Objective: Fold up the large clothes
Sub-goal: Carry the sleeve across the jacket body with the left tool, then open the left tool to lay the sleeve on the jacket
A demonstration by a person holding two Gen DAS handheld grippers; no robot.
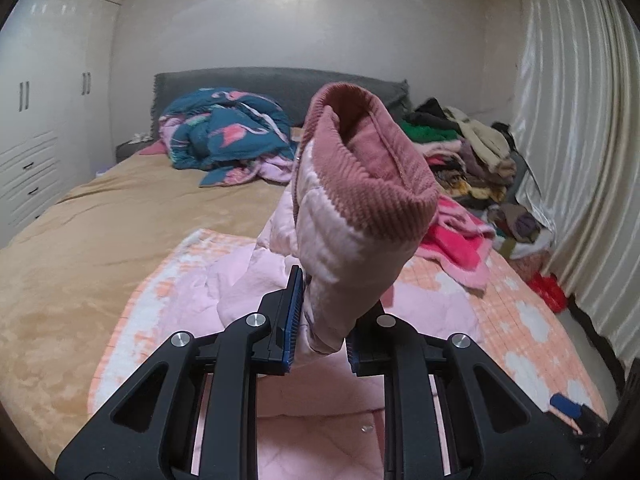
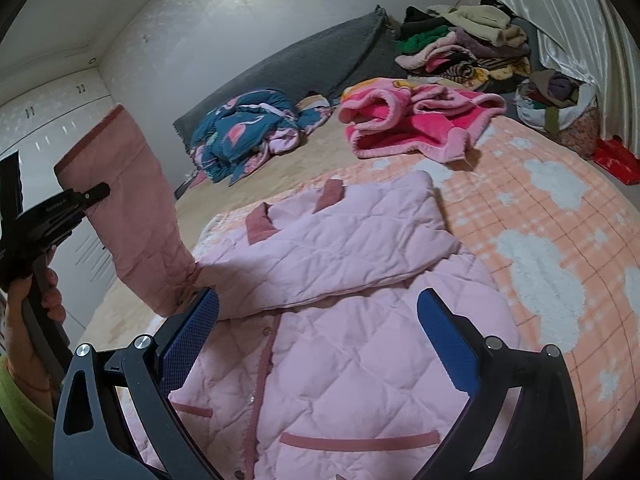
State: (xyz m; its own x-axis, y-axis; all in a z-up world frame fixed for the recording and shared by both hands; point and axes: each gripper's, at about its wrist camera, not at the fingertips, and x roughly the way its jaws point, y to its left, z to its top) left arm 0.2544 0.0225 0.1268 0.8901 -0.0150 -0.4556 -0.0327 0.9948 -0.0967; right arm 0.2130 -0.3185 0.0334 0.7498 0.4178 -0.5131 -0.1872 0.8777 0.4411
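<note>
Left hand-held gripper [image 1: 320, 320] clamped on a pink sleeve [image 1: 352, 216]; right hand-held gripper [image 2: 316, 340] apart above the jacket.

We see the left pads pinching the quilted sleeve below its ribbed dusty-rose cuff, lifting it upright over the bed [image 1: 80, 264]. Our right one hovers with blue pads spread wide and nothing between them, over the pink quilted jacket [image 2: 340, 360], which lies spread on an orange checked blanket [image 2: 540, 216] with its other sleeve folded across the chest.

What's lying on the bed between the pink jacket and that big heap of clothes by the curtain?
A crumpled bright-pink fleece blanket lies between the jacket and the heap, on the checked cloud quilt. The right wrist view shows it best.
</note>
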